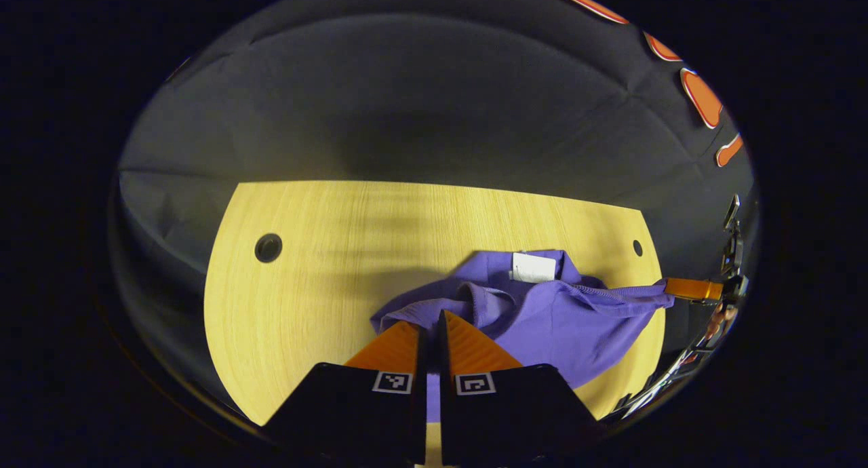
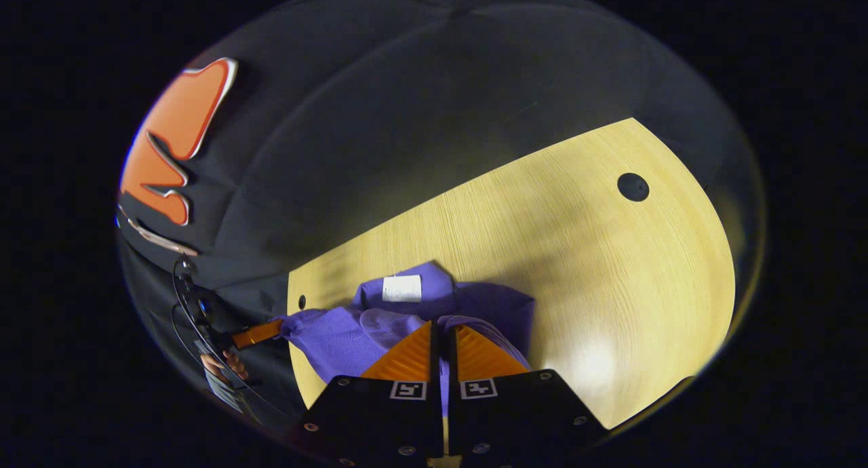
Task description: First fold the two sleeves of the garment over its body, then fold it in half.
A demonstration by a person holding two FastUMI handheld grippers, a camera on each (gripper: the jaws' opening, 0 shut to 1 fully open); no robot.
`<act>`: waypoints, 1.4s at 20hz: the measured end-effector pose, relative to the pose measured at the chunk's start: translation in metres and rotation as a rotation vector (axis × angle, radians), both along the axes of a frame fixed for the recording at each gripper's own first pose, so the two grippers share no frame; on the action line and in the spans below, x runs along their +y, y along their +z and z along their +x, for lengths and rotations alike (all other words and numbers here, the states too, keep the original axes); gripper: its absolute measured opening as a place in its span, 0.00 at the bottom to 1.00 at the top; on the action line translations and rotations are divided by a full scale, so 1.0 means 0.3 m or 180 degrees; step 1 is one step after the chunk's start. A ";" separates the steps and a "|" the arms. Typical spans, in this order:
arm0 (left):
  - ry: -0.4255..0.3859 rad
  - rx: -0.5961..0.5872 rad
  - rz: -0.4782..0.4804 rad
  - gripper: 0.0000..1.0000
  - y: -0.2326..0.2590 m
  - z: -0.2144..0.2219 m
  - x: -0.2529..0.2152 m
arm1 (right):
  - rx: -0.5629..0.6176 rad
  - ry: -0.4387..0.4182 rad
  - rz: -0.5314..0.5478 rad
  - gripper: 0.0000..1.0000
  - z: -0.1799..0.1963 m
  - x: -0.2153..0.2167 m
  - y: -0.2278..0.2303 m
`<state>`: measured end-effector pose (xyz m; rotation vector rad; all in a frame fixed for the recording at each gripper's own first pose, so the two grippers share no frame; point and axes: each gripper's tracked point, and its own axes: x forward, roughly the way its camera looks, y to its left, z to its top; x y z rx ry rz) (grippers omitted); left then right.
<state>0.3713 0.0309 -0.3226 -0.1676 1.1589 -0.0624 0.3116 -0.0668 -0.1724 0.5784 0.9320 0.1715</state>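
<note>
Wooden table (image 1: pixel 325 264) under purple garment (image 1: pixel 556 319) | left gripper (image 1: pixel 432 329) pinching fabric | right gripper (image 2: pixel 442 332) pinching fabric

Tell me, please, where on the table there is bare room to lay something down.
The pale wooden table is bare between the crumpled purple garment and the round cable hole, and along the far edge. In the right gripper view, wood is bare toward its round hole. Around the garment it is crowded.

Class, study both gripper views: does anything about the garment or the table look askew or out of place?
Yes. The purple garment lies bunched and rumpled instead of flat, and one end hangs past the table edge. Both the left gripper and right gripper have their jaws pinched on its fabric.
</note>
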 end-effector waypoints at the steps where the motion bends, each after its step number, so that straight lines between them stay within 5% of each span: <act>1: -0.0004 -0.0044 0.0067 0.09 -0.005 0.016 0.010 | 0.0003 -0.0110 0.0089 0.05 0.037 0.000 0.008; 2: 0.0003 -0.0104 0.0138 0.11 -0.002 0.037 0.022 | 0.0001 -0.0215 0.0163 0.12 0.053 -0.011 -0.001; 3: 0.0020 -0.0177 0.0192 0.14 0.002 0.046 0.035 | -0.0041 -0.0301 0.0203 0.04 0.078 -0.023 0.011; 4: 0.0059 -0.0227 0.0220 0.19 0.009 0.054 0.044 | -0.0154 -0.0375 0.0251 0.28 0.097 -0.031 0.036; 5: 0.0091 -0.0253 0.0219 0.21 0.018 0.059 0.046 | -0.0226 -0.0437 0.0278 0.35 0.110 -0.052 0.059; 6: 0.0144 -0.0296 0.0262 0.25 0.030 0.063 0.056 | -0.0303 -0.0480 0.0282 0.31 0.115 -0.064 0.080; 7: 0.0184 -0.0354 0.0310 0.29 0.031 0.065 0.068 | -0.0339 -0.0496 0.0251 0.50 0.109 -0.081 0.088; 8: 0.0187 -0.0423 0.0333 0.34 0.046 0.064 0.078 | -0.0405 -0.0502 0.0206 0.53 0.090 -0.090 0.112; 9: 0.0207 -0.0511 0.0365 0.48 0.078 0.068 0.093 | -0.0461 -0.0494 0.0137 0.70 0.076 -0.099 0.130; 10: 0.0217 -0.0583 0.0397 0.63 0.104 0.068 0.099 | -0.0542 -0.0485 0.0072 0.58 0.059 -0.100 0.152; 12: 0.0218 -0.0775 0.0588 0.91 0.168 0.053 0.138 | -0.0700 -0.0449 -0.0055 0.68 0.014 -0.111 0.194; 17: 0.0045 -0.1310 0.0742 0.91 0.352 -0.041 0.053 | -0.1050 -0.0407 -0.0186 0.96 -0.107 -0.075 0.326; 28: -0.0051 -0.2544 0.0672 1.00 0.834 -0.379 -0.168 | -0.2049 -0.0221 -0.0936 0.97 -0.421 -0.006 0.544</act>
